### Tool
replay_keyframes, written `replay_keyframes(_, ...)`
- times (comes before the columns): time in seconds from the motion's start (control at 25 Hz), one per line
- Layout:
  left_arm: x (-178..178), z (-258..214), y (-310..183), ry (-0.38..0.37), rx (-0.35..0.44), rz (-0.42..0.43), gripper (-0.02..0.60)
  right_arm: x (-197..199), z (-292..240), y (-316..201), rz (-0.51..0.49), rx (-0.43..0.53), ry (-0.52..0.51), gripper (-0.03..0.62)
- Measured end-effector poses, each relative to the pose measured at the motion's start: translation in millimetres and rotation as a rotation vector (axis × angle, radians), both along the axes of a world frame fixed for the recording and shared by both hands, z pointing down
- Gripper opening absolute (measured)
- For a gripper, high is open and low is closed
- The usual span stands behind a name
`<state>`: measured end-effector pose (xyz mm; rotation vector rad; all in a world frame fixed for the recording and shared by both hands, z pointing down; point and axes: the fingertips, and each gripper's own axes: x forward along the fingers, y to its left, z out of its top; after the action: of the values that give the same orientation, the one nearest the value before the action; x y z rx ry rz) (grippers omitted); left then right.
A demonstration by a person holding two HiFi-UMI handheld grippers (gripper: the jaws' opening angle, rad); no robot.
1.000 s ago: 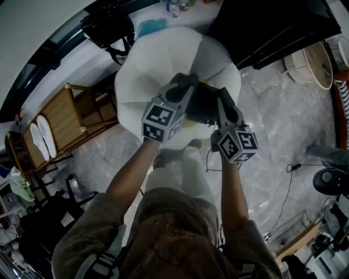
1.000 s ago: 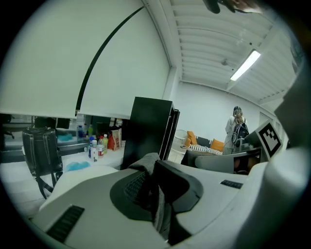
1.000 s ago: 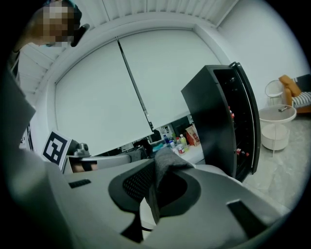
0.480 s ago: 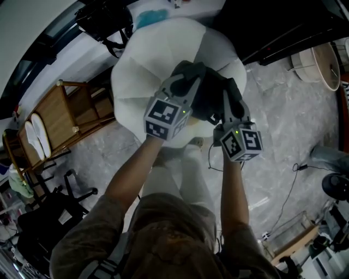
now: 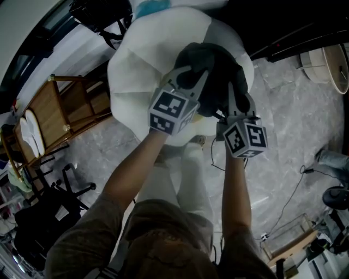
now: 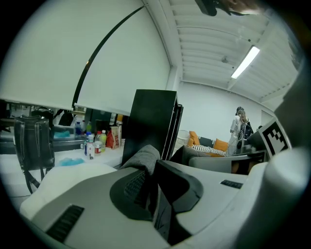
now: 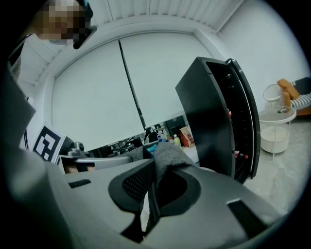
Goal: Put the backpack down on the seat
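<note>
A dark grey backpack (image 5: 215, 68) hangs over the white padded seat (image 5: 142, 60) in the head view. My left gripper (image 5: 190, 76) is shut on a fold of its fabric at its left side. My right gripper (image 5: 234, 93) is shut on its right side. In the left gripper view, grey backpack cloth (image 6: 144, 160) sticks up from between the pressed jaws of the left gripper (image 6: 148, 187). The right gripper view shows the same cloth (image 7: 167, 151) pinched in the right gripper (image 7: 152, 187). Whether the backpack's underside touches the seat is hidden.
A wooden rack (image 5: 52, 111) with white slippers stands left of the seat. A tall black cabinet (image 5: 294, 27) is at the back right, a black bag (image 5: 98, 16) at the back left. Cables (image 5: 297, 180) lie on the marble floor. A person (image 6: 239, 127) stands far off.
Both grippers have carried the backpack forward, further over the middle of the white seat. Both grips are unchanged.
</note>
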<state>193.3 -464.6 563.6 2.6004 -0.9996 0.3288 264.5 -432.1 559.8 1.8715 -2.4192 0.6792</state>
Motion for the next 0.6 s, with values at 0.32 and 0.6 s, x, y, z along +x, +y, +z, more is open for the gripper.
replay_keyframes(0.32,14.9,42.2,-9.0,-0.014,-0.039,0.003,0.037,9.3,37.2,-14.8,-0.001,-0.022,-0.001,0.032)
replay_keyframes(0.6,24.8,79.0,-22.5,-0.032,-0.063,-0.015,0.041,20.1,73.2,-28.2,-0.007,-0.056,-0.002,0.044)
